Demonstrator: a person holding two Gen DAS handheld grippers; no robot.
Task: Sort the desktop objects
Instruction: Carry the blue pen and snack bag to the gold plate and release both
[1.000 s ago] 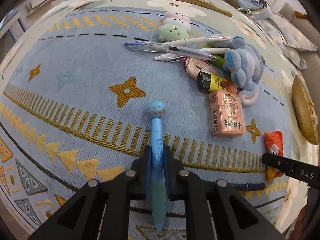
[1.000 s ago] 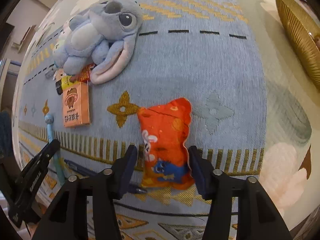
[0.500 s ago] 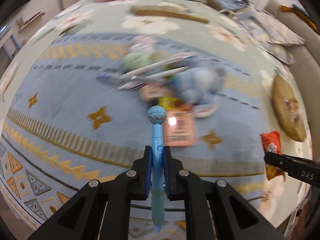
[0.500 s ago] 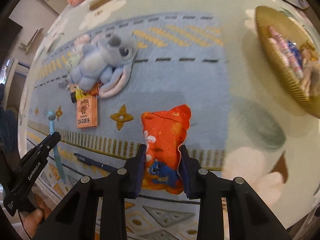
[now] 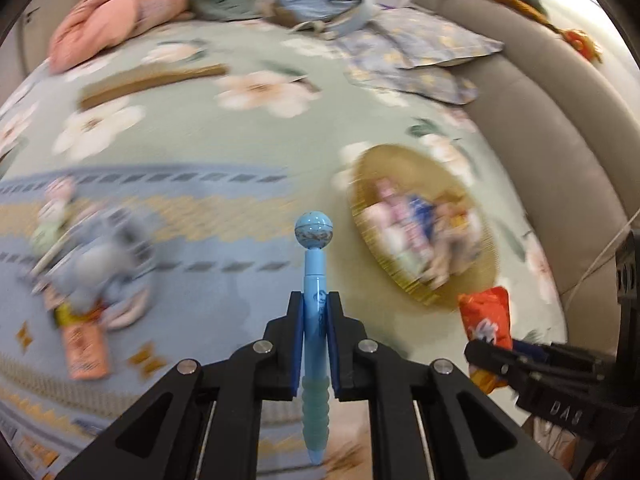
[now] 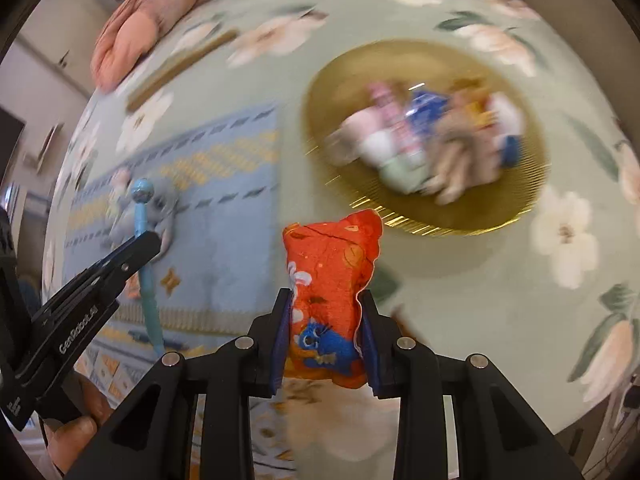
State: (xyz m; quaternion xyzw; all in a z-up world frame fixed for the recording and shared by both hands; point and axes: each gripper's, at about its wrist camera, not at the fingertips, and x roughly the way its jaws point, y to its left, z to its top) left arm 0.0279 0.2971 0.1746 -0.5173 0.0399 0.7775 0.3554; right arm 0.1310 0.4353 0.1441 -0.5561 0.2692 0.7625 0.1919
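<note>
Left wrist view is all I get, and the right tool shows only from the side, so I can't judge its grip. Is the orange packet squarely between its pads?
Observer: Yes. The right tool clamps the orange snack packet by its lower half, both pads denting its sides.
Operator: Anything printed there?
Observer: A blue cartoon animal, down between the pads.
Operator: What lies ahead of it?
Observer: The gold woven tray, already holding blurred items.

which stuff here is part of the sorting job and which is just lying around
Part of the job:
- blue pen, clamped in the left gripper
- orange snack packet, clamped in the right gripper
- gold basket, already holding sorted items
- plush toy on the blue mat

Just lying about:
- pink pillow
- floral cushion
</note>
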